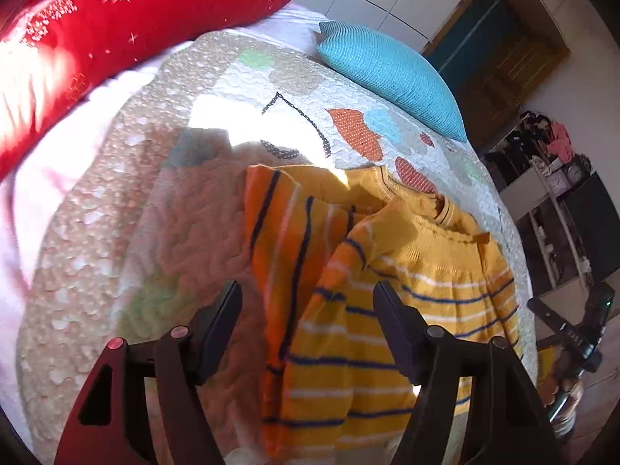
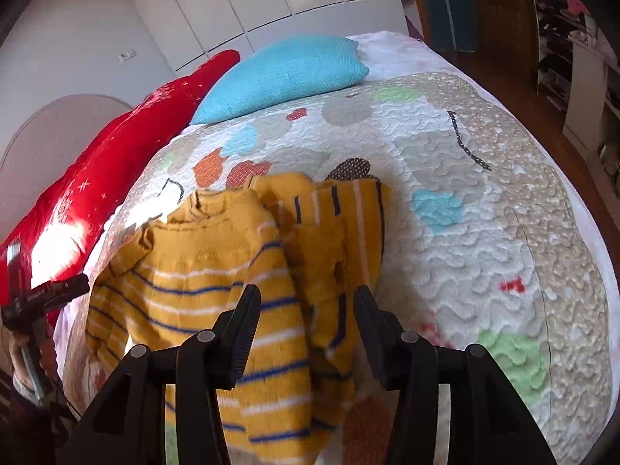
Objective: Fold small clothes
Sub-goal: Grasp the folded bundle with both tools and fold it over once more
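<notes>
A small yellow striped sweater lies on the quilted bedspread, directly ahead of and below both grippers. The left gripper is spread wide and holds nothing; its fingers straddle the sleeve folded over the garment's edge. The right gripper is likewise spread and empty, poised over the opposite sleeve, which already lies turned in along the body. Beyond the sweater, farther from both grippers, rest a blue cushion and a red cushion. Assessment: the knit appears light, soft and limp, with no stiffness to hold a crease; it will sag and stretch if lifted by one point. The quilt's texture may drag on it. The recommended hold is a pinch at the hem corners or shoulder seams, through both layers, not on loose sleeve fabric.
</notes>
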Tool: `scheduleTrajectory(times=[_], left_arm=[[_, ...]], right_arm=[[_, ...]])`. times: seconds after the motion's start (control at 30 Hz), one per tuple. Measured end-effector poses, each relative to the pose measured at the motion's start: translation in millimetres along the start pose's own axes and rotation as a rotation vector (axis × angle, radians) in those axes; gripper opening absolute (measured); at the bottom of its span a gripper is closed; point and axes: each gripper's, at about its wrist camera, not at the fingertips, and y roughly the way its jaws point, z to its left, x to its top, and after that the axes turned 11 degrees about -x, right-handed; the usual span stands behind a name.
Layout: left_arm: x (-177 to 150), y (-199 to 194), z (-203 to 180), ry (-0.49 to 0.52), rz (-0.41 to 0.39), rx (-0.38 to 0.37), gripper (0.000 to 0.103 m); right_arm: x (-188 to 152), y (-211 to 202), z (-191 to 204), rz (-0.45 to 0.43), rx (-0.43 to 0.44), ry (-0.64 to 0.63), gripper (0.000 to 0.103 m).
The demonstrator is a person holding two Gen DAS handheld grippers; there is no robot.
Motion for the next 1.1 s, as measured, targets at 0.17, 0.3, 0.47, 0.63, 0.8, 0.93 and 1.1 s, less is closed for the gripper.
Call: scheduleTrajectory(times=[0.17,0.3,0.47,0.63,0.8,0.93,1.1], left_arm=[[-56,-5,-6,0.111,0.085,0.022,0.076],[-87,19,-2,0.105,0.161,0.084,0.064],[-79,0,1,0.059,0.124,0.118,0.008],[-87,-15,7,0.048,0.11,0.168,0.013],[-103,-39,5,0.036,0.046,0.189,0.027],[-111,-52,-16,0.061,-0.019,0.162,0.04],[-119,-55,-46,0.116,-0.055,0.146,0.05]], right_arm=[[-60,-16,15,0.017,-0.015,-0.111,0.059],[-86,0,23,0.03,-0.046,-0.15,0.018],[-75,6,-46,0.031,-0.124,0.14,0.008],[-84,-4,-110,0.049,-0.154,0.349,0.011],[-74,-44,-75,-0.055,-0.058,0.22,0.014],[-60,-31,2,-0.041,0.079,0.005,0.015],[-30,40,61,0.063,0.097,-0.105,0.015]])
